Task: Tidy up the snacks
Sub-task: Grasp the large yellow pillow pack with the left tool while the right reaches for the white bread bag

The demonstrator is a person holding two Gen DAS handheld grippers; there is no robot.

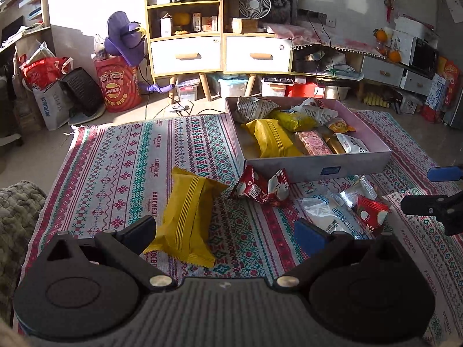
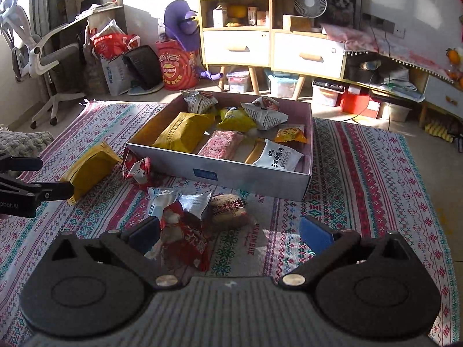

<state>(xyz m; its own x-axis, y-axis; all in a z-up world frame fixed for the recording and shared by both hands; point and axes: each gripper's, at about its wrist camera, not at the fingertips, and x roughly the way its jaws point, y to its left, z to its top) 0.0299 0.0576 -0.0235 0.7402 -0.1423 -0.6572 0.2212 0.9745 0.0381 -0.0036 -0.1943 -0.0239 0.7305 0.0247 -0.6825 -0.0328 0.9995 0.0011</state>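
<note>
Both claws released, nothing held. Left claw (image 1: 224,230) has jaws wide; right claw (image 2: 230,232) is spread to its widest.

Yellow packet (image 1: 188,217) lies on the patterned rug (image 1: 115,156), just ahead of the left claw and toward its left finger, partly inside the gap. Its long axis runs roughly away from the claw, tilted slightly right, with crimped ends near and far. The jaws would close across the short width, which looks like a good fit. Left is clearly the nearer hand for it.

Red packet (image 2: 185,240) sits right against the right claw's left finger, with a silver packet (image 2: 195,202) and a brown bun-like packet (image 2: 228,209) just beyond it. The right claw needs to shift left to centre the red packet.

A second red packet (image 1: 262,186) lies against the near wall of the box (image 1: 312,166), between the two claws.

The box sits ahead of both claws, already partly filled: another yellow packet, a pink one, a white one and newsprint-style wraps.

Readable text: rug says "HANDMADE"; the red bucket (image 1: 118,84) by the shelf carries the Lay's logo. The white packet in the box (image 2: 279,156) has Chinese characters, which I can't read reliably.
</note>
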